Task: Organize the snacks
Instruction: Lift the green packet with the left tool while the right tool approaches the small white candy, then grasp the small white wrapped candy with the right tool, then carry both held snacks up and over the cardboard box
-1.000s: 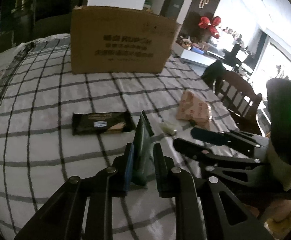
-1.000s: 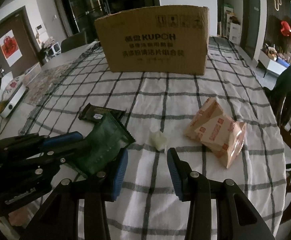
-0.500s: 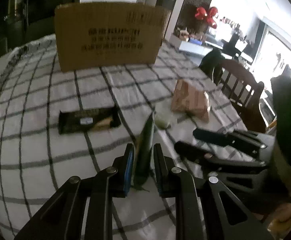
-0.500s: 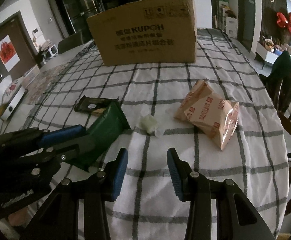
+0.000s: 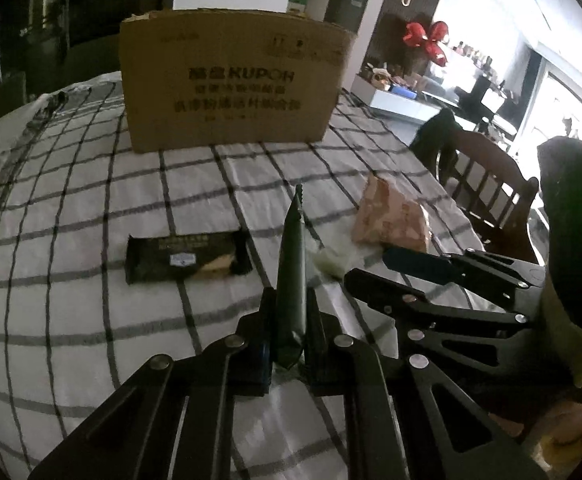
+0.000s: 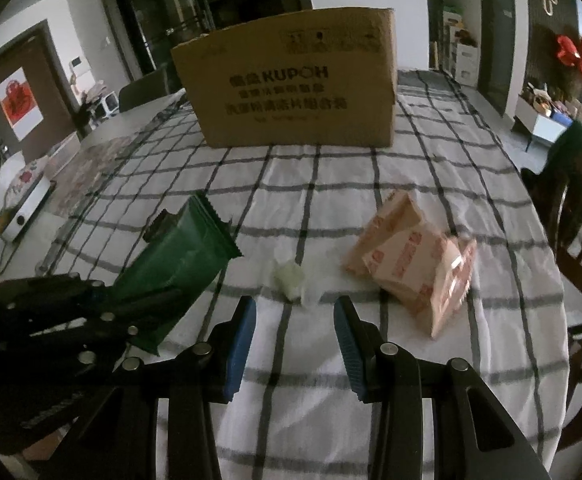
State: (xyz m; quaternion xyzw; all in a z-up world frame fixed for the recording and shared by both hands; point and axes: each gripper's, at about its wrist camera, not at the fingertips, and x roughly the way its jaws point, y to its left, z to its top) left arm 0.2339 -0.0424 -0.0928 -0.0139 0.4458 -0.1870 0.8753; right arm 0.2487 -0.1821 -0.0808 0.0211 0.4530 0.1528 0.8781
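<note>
On the table (image 6: 411, 360), a white cloth with a dark grid check covers the whole top. Far end: brown cardboard box (image 6: 295, 80), dark printed lettering on its near face. Room behind is dim to the left, with dark doors; bright window and a red bow ornament (image 6: 577, 56) to the right. Wooden chair (image 5: 487, 192) at the table's right edge.

Left gripper (image 5: 289, 332): jaws have just been closing, now narrow and clamped on the near end of a green snack packet (image 6: 179, 264). Packet raised off the cloth, long axis running away from the gripper toward the box, far end tilted upward. Flat foil pouch, dark green, serrated seal at the far end; seen edge-on from the left wrist.

Right gripper (image 6: 295, 328): blue pads part-way apart, nothing between them, above bare cloth.

On the cloth: black bar wrapper (image 5: 187, 258) left of the packet, small pale crumpled wrapper (image 6: 289, 280) near centre, pink snack pack (image 6: 415, 264) to the right.
</note>
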